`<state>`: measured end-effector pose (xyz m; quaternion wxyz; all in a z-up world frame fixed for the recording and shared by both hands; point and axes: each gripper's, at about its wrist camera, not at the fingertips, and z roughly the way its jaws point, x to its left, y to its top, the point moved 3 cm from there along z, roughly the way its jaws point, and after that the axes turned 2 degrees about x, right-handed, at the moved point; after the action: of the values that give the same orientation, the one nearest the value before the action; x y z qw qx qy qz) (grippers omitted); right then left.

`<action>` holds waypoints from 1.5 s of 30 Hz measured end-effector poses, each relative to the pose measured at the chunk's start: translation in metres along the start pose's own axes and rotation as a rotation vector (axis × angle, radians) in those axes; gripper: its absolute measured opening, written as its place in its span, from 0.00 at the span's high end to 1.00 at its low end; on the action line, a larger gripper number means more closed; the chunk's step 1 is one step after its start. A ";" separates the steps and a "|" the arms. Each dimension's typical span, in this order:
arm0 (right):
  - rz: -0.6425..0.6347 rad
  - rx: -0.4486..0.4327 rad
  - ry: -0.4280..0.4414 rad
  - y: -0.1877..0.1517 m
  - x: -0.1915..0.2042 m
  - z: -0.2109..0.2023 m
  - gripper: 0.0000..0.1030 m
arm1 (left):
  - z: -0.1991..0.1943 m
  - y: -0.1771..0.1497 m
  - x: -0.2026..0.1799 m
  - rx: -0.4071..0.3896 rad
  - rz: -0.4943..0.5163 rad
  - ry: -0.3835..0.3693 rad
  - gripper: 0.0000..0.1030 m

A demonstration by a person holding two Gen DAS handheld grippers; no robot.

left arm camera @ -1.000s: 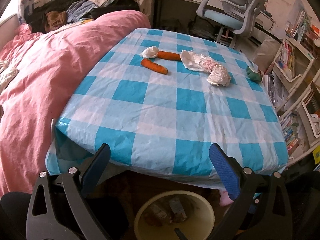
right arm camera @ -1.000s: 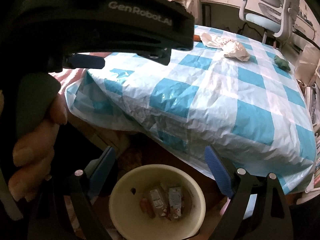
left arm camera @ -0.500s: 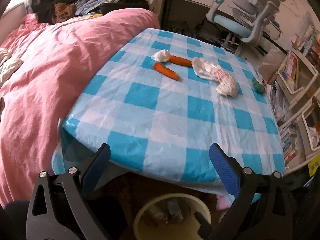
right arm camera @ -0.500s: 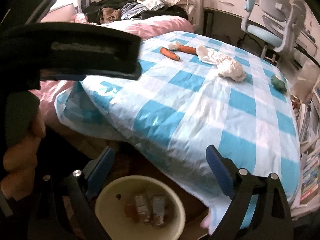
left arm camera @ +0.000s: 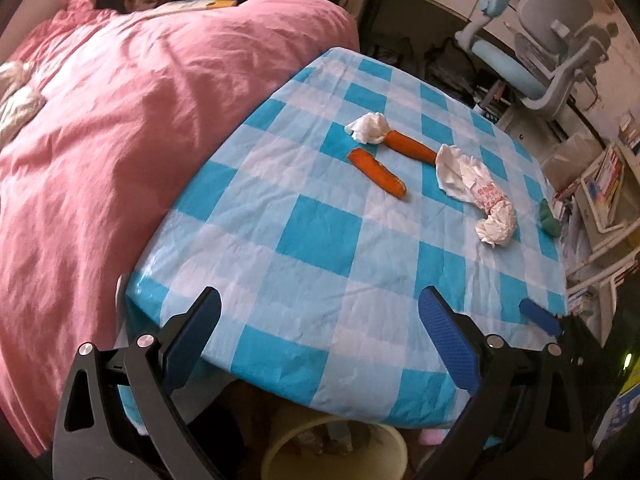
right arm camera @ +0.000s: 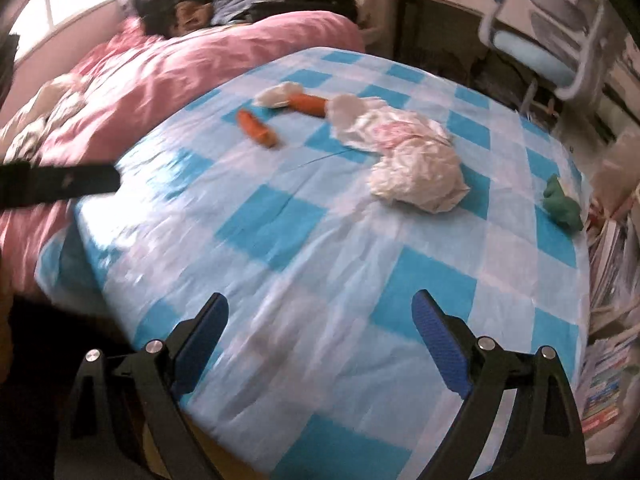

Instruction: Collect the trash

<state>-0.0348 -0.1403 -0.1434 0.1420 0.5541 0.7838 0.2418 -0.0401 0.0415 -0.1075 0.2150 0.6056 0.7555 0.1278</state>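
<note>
Both grippers are just hanging over the near edge of the table (left arm camera: 320,236), which is covered in a blue-and-white checked cloth, and neither one has anything in it. The left gripper (left arm camera: 320,334) has its jaws spread wide with only cloth showing between the blue pads, and the right gripper (right arm camera: 320,338) is spread about the same, also empty, though the right wrist view is pretty smeared with blur. The trash is all sitting toward the far half of the table: a small crumpled tissue (left arm camera: 369,128) touches the end of one carrot piece (left arm camera: 412,147), and a second carrot piece (left arm camera: 378,173) lies just beside them, closer to the camera. To the right of those there's a bigger crumpled white wrapper (left arm camera: 476,192) with some pink print on it, stretched out and bunched up at its near end. A small green lump (left arm camera: 548,220) sits near the right edge of the table, can't tell what it is. Below the table edge in the left wrist view you can see the rim of a cream-colored bin (left arm camera: 336,454) with some stuff in it, too hidden to make out. A pink duvet (left arm camera: 120,140) covers the bed on the left, right up against the table, and a grey-and-blue desk chair (left arm camera: 540,52) stands past the far right corner.
</note>
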 end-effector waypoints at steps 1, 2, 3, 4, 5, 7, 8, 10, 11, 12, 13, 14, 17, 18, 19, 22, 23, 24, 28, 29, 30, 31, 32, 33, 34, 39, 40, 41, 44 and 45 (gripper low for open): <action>0.018 -0.008 0.008 0.003 -0.003 0.001 0.14 | 0.003 0.002 -0.004 -0.002 0.018 0.014 0.07; 0.025 -0.017 0.009 0.006 -0.005 0.001 0.14 | 0.004 0.003 -0.006 -0.002 0.027 0.020 0.07; 0.028 -0.023 0.012 0.007 -0.005 0.000 0.14 | 0.007 0.004 -0.009 -0.002 0.038 0.029 0.07; 0.030 -0.028 0.016 0.008 -0.005 0.000 0.14 | 0.009 0.005 -0.011 -0.002 0.045 0.036 0.07; 0.029 -0.031 0.018 0.008 -0.004 0.000 0.14 | 0.010 0.005 -0.012 -0.001 0.050 0.041 0.07; 0.018 -0.033 0.016 0.009 -0.003 0.000 0.14 | 0.014 0.006 -0.015 0.004 0.062 0.051 0.07; 0.017 -0.033 0.018 0.010 -0.003 0.001 0.14 | 0.015 0.006 -0.016 0.004 0.064 0.051 0.07; 0.014 -0.037 0.017 0.011 -0.003 0.001 0.14 | 0.015 0.006 -0.019 -0.002 0.071 0.055 0.07; 0.011 -0.039 0.018 0.011 -0.003 0.001 0.14 | 0.015 0.006 -0.020 -0.008 0.078 0.060 0.07; 0.008 -0.040 0.016 0.012 -0.003 0.001 0.14 | 0.015 0.006 -0.022 -0.012 0.085 0.066 0.07; 0.004 -0.042 0.013 0.012 -0.002 0.001 0.14 | 0.016 0.006 -0.023 -0.015 0.091 0.072 0.07; -0.001 -0.044 0.011 0.013 -0.002 0.001 0.14 | 0.016 0.006 -0.023 -0.015 0.094 0.075 0.07; -0.008 -0.050 0.007 0.014 -0.002 0.000 0.14 | 0.021 0.005 -0.023 0.001 0.092 0.076 0.07; -0.009 -0.051 0.005 0.014 -0.002 0.000 0.14 | 0.022 0.005 -0.022 0.004 0.091 0.075 0.07; -0.012 -0.052 0.002 0.015 -0.001 0.001 0.14 | 0.023 0.005 -0.022 0.005 0.091 0.076 0.07; -0.020 -0.050 -0.003 0.016 -0.002 0.004 0.14 | 0.024 0.005 -0.023 0.006 0.088 0.076 0.07; -0.023 -0.041 -0.002 0.017 -0.003 0.008 0.14 | 0.024 0.005 -0.024 0.006 0.089 0.075 0.07; -0.025 -0.035 0.001 0.017 -0.004 0.010 0.14 | 0.024 0.005 -0.024 0.005 0.089 0.073 0.07; -0.052 0.014 0.030 0.020 -0.010 0.025 0.13 | 0.023 0.006 -0.025 0.005 0.079 0.055 0.07; -0.067 0.008 0.034 0.023 -0.012 0.028 0.11 | 0.022 0.007 -0.025 0.005 0.076 0.050 0.07; -0.073 0.009 0.039 0.025 -0.013 0.030 0.11 | 0.021 0.007 -0.026 0.004 0.075 0.045 0.07; -0.080 0.007 0.045 0.029 -0.015 0.032 0.10 | 0.019 0.007 -0.027 0.002 0.075 0.039 0.07; -0.087 0.007 0.045 0.030 -0.016 0.034 0.09 | 0.018 0.008 -0.027 0.000 0.074 0.035 0.07; -0.098 0.011 0.045 0.032 -0.018 0.037 0.07 | 0.015 0.008 -0.028 -0.004 0.072 0.027 0.07; -0.104 0.012 0.048 0.034 -0.020 0.039 0.07 | 0.012 0.009 -0.028 -0.010 0.070 0.021 0.07; -0.117 0.021 0.063 0.040 -0.023 0.044 0.06 | 0.002 0.010 -0.028 -0.029 0.057 -0.008 0.07; -0.120 0.019 0.057 0.039 -0.023 0.043 0.06 | 0.001 0.011 -0.028 -0.029 0.054 -0.012 0.07; -0.123 0.017 0.050 0.038 -0.022 0.042 0.06 | 0.000 0.011 -0.027 -0.026 0.050 -0.019 0.07; -0.114 0.023 0.062 0.039 -0.024 0.043 0.06 | -0.002 0.010 -0.027 -0.022 0.045 -0.039 0.07; -0.116 0.023 0.061 0.039 -0.023 0.043 0.06 | -0.003 0.009 -0.027 -0.023 0.045 -0.043 0.07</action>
<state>0.0260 -0.1419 -0.1598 0.1255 0.5018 0.8212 0.2411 -0.0291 0.0176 -0.0958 0.2352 0.6226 0.7352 0.1285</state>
